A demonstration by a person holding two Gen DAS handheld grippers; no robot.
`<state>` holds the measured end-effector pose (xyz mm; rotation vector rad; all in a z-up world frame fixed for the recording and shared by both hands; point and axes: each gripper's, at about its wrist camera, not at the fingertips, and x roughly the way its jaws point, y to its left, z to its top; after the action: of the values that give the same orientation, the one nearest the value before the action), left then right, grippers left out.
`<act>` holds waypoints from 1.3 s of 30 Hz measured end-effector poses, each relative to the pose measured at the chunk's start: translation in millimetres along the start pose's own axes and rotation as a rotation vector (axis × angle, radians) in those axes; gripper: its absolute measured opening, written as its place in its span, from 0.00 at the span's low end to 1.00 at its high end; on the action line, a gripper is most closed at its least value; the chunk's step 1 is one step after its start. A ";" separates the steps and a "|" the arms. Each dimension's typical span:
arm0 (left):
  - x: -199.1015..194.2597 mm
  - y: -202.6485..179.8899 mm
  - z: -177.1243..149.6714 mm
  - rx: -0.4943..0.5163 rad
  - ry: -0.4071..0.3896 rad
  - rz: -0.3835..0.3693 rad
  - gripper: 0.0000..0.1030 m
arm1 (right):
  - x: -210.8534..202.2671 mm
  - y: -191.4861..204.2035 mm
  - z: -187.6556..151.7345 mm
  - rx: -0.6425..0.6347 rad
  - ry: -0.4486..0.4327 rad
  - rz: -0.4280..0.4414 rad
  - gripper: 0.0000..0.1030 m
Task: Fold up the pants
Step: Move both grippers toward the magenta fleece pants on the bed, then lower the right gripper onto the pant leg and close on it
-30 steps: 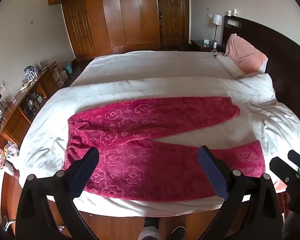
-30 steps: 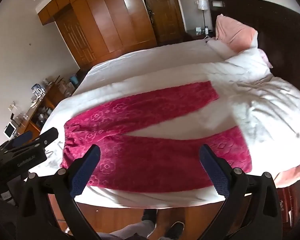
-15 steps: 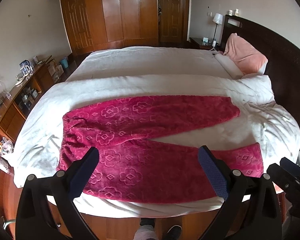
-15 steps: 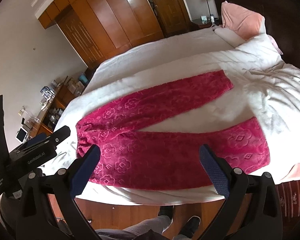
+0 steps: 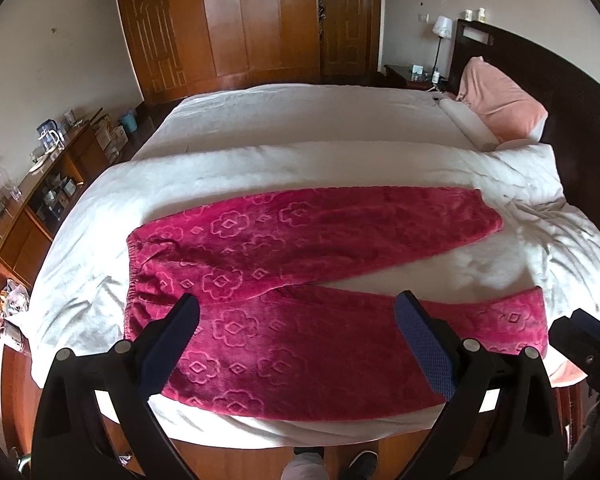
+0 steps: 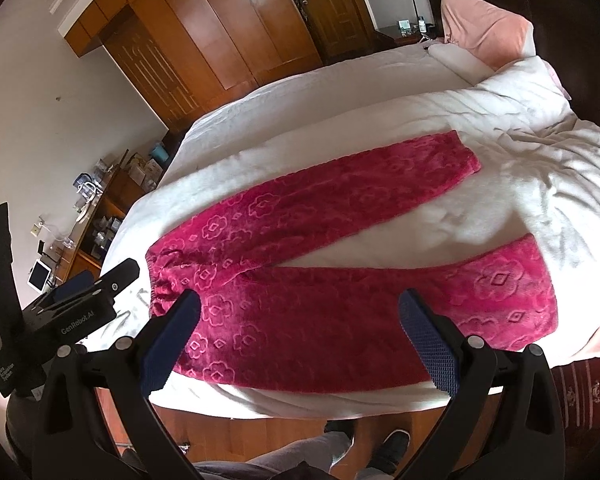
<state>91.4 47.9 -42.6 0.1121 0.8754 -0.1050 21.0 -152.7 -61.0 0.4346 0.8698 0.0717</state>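
Magenta fleece pants (image 5: 300,280) with a flower pattern lie flat on the white bed (image 5: 300,128), waistband at the left, legs spread in a V to the right. They also show in the right wrist view (image 6: 320,280). My left gripper (image 5: 298,344) is open and empty, held above the near leg close to the bed's front edge. My right gripper (image 6: 300,340) is open and empty, also above the near leg. The left gripper's body shows in the right wrist view (image 6: 80,304), and the right gripper's body shows at the left wrist view's right edge (image 5: 584,344).
A pink pillow (image 5: 500,104) leans on the dark headboard (image 5: 572,92) at the right. A rumpled white duvet (image 5: 548,232) lies past the leg ends. A cluttered wooden shelf (image 5: 40,200) stands left. Wardrobes (image 5: 240,20) stand behind. The person's feet (image 5: 332,464) are on the wood floor.
Both grippers have come a little closer to the bed and the views have shifted slightly. The pants have not moved. Both grippers stay open.
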 end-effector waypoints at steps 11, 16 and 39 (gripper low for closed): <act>33.7 32.9 25.2 -0.006 0.025 0.008 0.94 | 41.1 21.5 24.0 0.009 0.024 -0.010 0.97; 46.4 43.0 33.7 0.001 0.039 0.008 0.94 | 57.1 22.8 31.3 0.052 0.042 -0.005 0.97; 133.5 110.1 35.2 -0.045 0.178 0.020 0.94 | 115.3 6.2 33.7 0.157 0.095 -0.192 0.97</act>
<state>218.2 145.7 -117.0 0.0893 1.0533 -0.0571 121.8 -131.3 -123.0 0.4951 1.0114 -0.1545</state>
